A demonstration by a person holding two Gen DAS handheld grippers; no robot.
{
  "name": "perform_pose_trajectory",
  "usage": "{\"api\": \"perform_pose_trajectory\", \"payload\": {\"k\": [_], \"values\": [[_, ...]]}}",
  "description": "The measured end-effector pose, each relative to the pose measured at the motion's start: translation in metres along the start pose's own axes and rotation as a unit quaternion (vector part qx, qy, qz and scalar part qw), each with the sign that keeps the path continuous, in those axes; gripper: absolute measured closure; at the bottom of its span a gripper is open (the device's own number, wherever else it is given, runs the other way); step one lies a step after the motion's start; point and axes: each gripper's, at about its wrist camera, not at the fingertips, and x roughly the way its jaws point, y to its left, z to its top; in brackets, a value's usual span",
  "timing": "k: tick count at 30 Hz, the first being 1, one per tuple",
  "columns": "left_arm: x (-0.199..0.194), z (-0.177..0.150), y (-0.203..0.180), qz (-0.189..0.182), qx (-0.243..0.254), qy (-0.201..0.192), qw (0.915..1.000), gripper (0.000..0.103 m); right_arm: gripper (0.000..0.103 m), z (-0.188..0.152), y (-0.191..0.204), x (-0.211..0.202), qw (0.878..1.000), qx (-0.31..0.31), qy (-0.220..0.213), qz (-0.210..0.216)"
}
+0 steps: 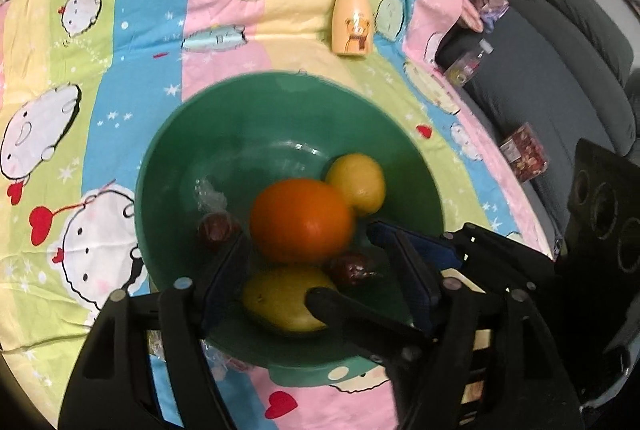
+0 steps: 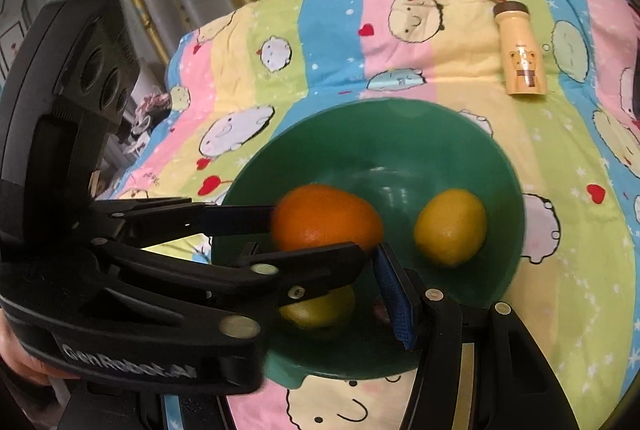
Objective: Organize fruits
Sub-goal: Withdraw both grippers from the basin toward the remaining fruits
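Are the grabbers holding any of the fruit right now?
No. Both the left gripper and right gripper hang open over the green bowl. The orange sits loose inside it, ungripped.

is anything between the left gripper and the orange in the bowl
Nothing visible. The left gripper hangs open over the green bowl, the orange just ahead of its fingertips, with a yellow-green fruit below.

My other claw point(image 2: 320, 230) reaches in from the left beside the orange point(image 2: 326, 220) in the green bowl point(image 2: 400, 126); a lemon point(image 2: 451, 232) lies apart.
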Motion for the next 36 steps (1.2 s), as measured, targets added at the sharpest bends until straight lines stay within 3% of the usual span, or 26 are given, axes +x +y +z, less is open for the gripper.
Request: {"api": "perform_pose_trajectory", "payload": {"k": [2,7,10,13,15,18,24,29,33,36], "values": [[-0.01,0.001,-0.002,0.0,0.004,-0.017,0.9998,0.024,0.036,0.001,-0.001,-0.008,1.0,0.001,-0.01,0.0],[-0.036,0.002,0.002,0.009,0.006,-0.056,0.9984,0.022,0.036,0.003,-0.003,-0.022,0.999,0.007,-0.03,-0.01],[-0.06,-0.002,0.004,0.028,0.012,-0.095,0.995,0.014,0.036,0.005,-0.003,-0.032,0.999,0.015,-0.047,0.001],[-0.086,-0.009,0.007,0.05,0.015,-0.136,0.9893,0.013,0.036,0.006,0.003,-0.042,0.998,0.011,-0.063,0.003],[-0.105,-0.017,0.01,0.072,0.011,-0.166,0.9834,0.0,0.036,0.006,0.008,-0.049,0.997,0.006,-0.072,0.005],[-0.128,-0.029,0.014,0.096,0.01,-0.208,0.9733,0.0,0.035,0.006,0.015,-0.058,0.996,0.0,-0.084,0.009],[-0.158,-0.058,0.022,0.12,-0.007,-0.253,0.9601,0.0,0.034,0.004,0.031,-0.072,0.995,-0.018,-0.1,0.019],[-0.175,-0.082,0.036,0.143,-0.053,-0.273,0.9499,0.0,0.034,-0.005,0.045,-0.079,0.994,-0.036,-0.104,0.023],[-0.173,-0.108,0.05,0.093,-0.066,-0.285,0.9515,0.0,0.033,-0.016,0.055,-0.083,0.993,-0.042,-0.105,0.03],[-0.157,-0.113,0.059,0.083,-0.081,-0.247,0.962,0.0,0.031,-0.029,0.062,-0.076,0.994,-0.039,-0.089,0.045]]}}
